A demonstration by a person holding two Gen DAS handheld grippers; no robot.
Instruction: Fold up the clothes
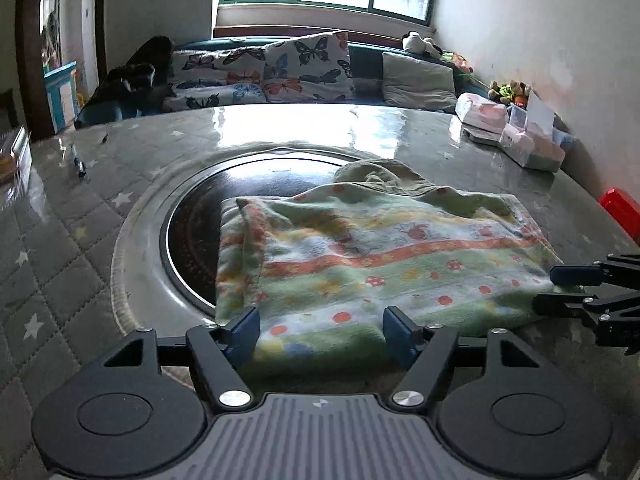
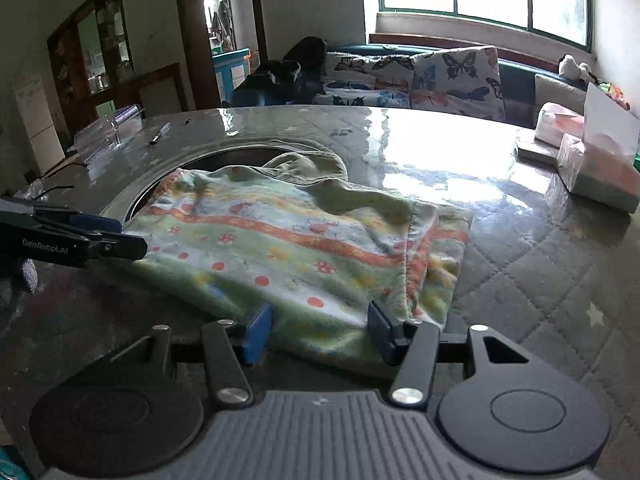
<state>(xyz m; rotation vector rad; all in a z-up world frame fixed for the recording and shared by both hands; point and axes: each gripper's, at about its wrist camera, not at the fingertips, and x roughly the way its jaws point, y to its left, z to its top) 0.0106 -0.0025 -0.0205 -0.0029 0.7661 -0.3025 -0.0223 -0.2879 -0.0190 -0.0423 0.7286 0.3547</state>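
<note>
A folded child's garment (image 1: 380, 256), green with orange stripes and red dots, lies on the table, partly over a round inset burner; it also shows in the right wrist view (image 2: 304, 240). My left gripper (image 1: 320, 334) is open, its blue pads either side of the garment's near edge. My right gripper (image 2: 318, 332) is open too, straddling the near edge by the folded right side. Each gripper shows in the other's view: the right one (image 1: 560, 290) at the cloth's right end, the left one (image 2: 128, 236) at its left end.
The round burner (image 1: 192, 232) with a steel rim is set in the quilted, glossy tablecloth (image 1: 60, 264). Tissue packs and boxes (image 1: 528, 144) stand at the right, a red object (image 1: 620, 212) at the right edge, a pen (image 1: 80, 166) at the far left. A cushioned bench lies behind.
</note>
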